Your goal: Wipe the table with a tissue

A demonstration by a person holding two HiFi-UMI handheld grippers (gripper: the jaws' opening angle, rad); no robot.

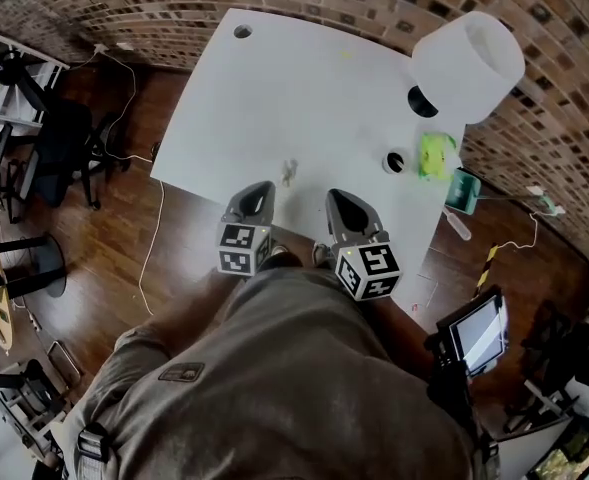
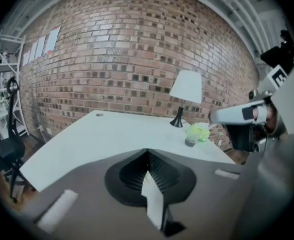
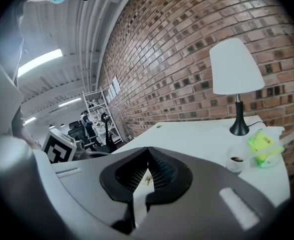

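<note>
A small crumpled tissue lies on the white table near its front edge. My left gripper hovers just left of and nearer than the tissue, clear of it. In the left gripper view its jaws meet at the tips with nothing between them. My right gripper hangs a little to the tissue's right, also at the front edge. Its tips meet too and hold nothing. The right gripper's body shows at the right of the left gripper view.
A white-shaded lamp stands at the table's far right. In front of it are a small cup and a green object, with a teal item at the right edge. Office chairs stand on the floor to the left.
</note>
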